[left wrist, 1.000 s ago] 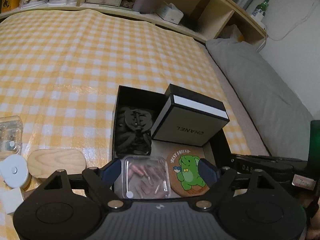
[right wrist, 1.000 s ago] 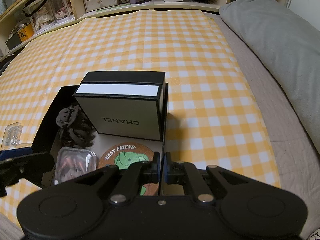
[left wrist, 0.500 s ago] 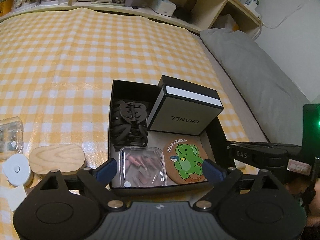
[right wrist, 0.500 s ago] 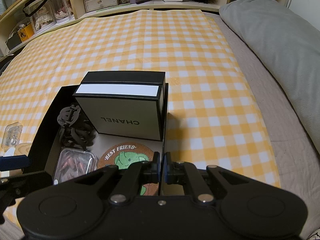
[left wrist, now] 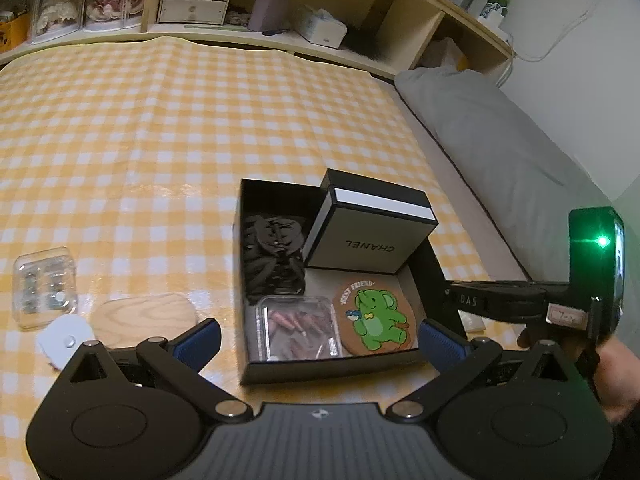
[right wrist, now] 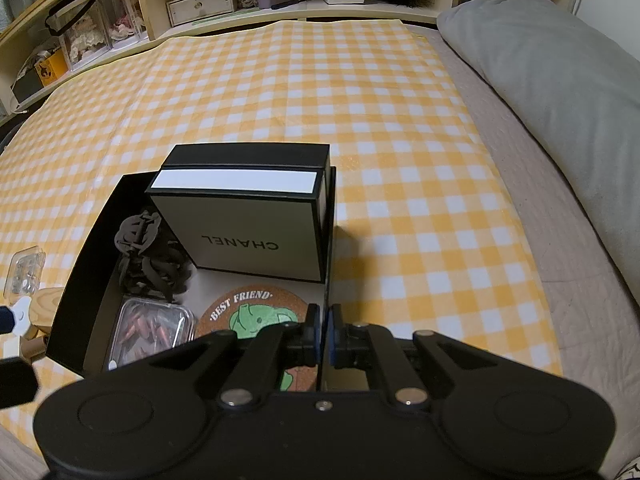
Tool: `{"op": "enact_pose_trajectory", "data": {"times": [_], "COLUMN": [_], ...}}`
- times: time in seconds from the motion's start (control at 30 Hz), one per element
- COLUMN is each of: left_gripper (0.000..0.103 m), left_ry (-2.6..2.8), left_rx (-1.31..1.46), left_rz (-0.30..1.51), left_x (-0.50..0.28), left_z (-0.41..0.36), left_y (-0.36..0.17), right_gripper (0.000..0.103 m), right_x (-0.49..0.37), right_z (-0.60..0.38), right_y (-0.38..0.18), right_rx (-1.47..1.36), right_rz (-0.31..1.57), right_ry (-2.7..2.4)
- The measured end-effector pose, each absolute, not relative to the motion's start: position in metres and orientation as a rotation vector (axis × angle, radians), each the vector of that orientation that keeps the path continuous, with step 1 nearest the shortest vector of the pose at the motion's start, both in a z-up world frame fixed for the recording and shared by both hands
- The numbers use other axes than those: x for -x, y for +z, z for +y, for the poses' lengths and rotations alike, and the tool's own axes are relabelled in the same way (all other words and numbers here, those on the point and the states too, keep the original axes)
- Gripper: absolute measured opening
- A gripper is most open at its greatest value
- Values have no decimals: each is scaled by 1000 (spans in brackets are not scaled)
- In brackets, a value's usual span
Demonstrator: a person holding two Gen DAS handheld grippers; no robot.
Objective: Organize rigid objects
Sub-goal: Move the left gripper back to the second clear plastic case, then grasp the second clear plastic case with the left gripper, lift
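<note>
While the right gripper (right wrist: 323, 334) has its jaws pinched on the black tray's (right wrist: 86, 256) right wall, the left gripper (left wrist: 318, 338) hangs with jaws wide apart, holding nothing.

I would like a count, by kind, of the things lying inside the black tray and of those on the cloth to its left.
Inside the black tray:
CHANEL box: 1
black hair clips pile: 1
clear case: 1
elephant coaster: 1
On the cloth:
clear bead box: 1
wooden oval: 1
white round piece: 1
Total: 7
</note>
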State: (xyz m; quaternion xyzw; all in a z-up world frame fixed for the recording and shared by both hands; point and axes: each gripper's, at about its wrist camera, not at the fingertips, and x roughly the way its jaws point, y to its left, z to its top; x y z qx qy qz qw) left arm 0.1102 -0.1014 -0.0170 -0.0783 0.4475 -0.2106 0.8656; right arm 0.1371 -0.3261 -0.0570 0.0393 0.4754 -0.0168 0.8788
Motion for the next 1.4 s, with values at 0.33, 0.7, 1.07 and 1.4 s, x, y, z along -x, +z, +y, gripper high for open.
{"op": "enact_pose_trajectory", "data": {"times": [0.33, 0.7, 1.07, 1.4], "left_gripper": [103, 103, 103, 100], "left_ry": [-337, -114, 6, 84], "left_rx": [30, 42, 62, 64], "left_rz": [822, 891, 1006, 1025], "left_x": [-117, -160, -195, -207], "left_z": [-47, 29, 60, 64], "left_y": [-2, -19, -71, -100], "right_gripper": [4, 4, 4, 4], "right_x": [-137, -137, -138, -137], "right_z": [-325, -325, -325, -325], "right_y": [-57, -57, -59, -59], "right_rx": [-71, -71, -74, -73], "right_rz": [993, 992, 997, 1003], "right_ry": [-33, -33, -37, -38]}}
